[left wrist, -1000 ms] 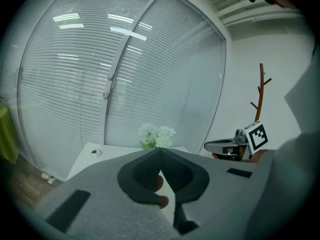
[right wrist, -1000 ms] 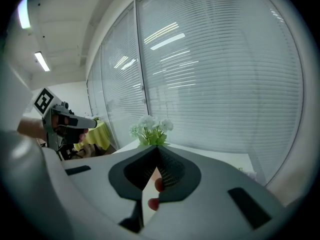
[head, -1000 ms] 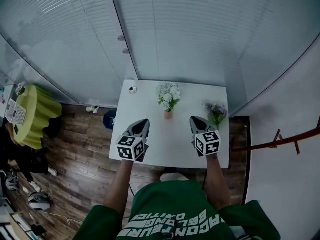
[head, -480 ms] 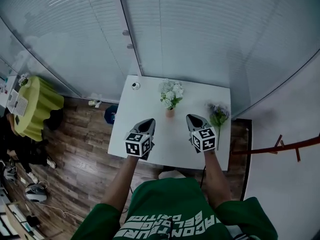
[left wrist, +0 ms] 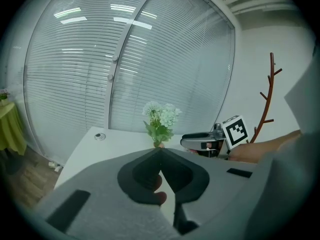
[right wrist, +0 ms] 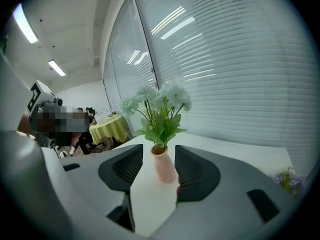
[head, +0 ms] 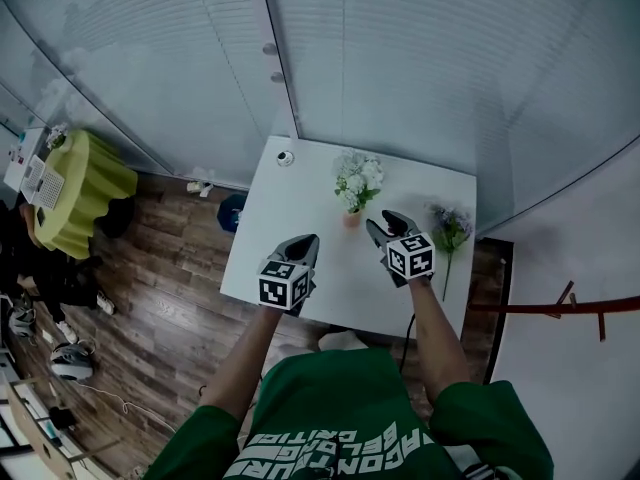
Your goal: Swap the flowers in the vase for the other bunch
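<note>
Two bunches: neither one is sitting where the task wants it, and the swap is not yet showing as begun.
Done so far: nothing is reading as finished; the white-and-pale-green flower bunch (right wrist: 159, 98) is standing in the vase.
Left to do: by my reading, the white bunch is waiting to be lifted out and laid aside, and the small purple flower bunch (head: 450, 230) with its long green stem is waiting to go in.
Vase: the small ribbed pink vase (right wrist: 164, 168) is standing upright near the middle of the white rectangular table (head: 300, 183), holding the white bunch by its stems.
Purple bunch: it is lying flat on the table by the right edge, well apart from the vase and in no container.
Right hand: the grey right gripper (head: 380, 220) is pointing at the vase from just beside it. Its jaws have just been opening and are standing spread, with the vase framed in the gap and neither pad pressing on it.
Left hand: the matching left gripper (head: 308, 242) is hovering over the near part of the table, apart from the vase, its jaws pressed together on nothing.
Step in hand: judging by the aim, the right gripper is lining up on the vase or on the stems above its mouth.
Other things: a small round object (head: 285, 157) is sitting at the far left corner, too small to name.
</note>
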